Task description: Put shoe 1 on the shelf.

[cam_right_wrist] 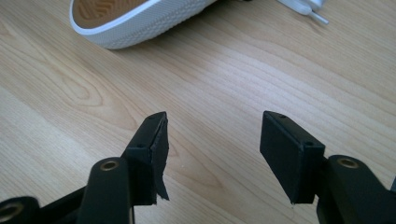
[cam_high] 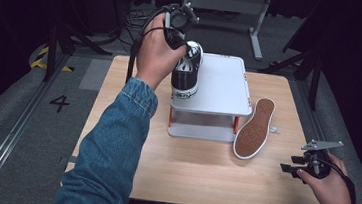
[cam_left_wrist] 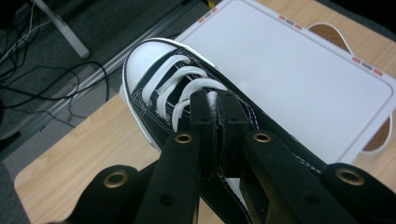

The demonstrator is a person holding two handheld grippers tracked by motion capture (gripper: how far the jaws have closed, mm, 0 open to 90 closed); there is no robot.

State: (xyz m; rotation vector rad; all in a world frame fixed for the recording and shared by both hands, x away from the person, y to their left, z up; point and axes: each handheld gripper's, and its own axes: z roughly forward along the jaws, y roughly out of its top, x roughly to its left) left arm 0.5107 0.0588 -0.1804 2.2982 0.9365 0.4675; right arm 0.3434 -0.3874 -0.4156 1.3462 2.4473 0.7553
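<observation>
A black sneaker point(cam_high: 188, 71) with white laces and a white toe cap stands on the left edge of the grey shelf's top point(cam_high: 221, 83). My left gripper point(cam_high: 179, 24) is shut on its tongue, near the laces; the left gripper view shows the sneaker point(cam_left_wrist: 159, 88) under the closed left gripper point(cam_left_wrist: 215, 119). A second sneaker point(cam_high: 254, 129) lies on its side right of the shelf, its brown sole facing me, also seen as the sole's edge point(cam_right_wrist: 135, 21). My right gripper point(cam_high: 293, 165) hovers open over the table's right front, with the right gripper point(cam_right_wrist: 212, 140) holding nothing.
The grey two-level shelf has a lower board point(cam_high: 201, 132) and orange legs. It sits at the back middle of the wooden table point(cam_high: 187, 173). Beyond the table lie cables point(cam_high: 136, 20) and a metal stand point(cam_high: 226, 3) on the floor.
</observation>
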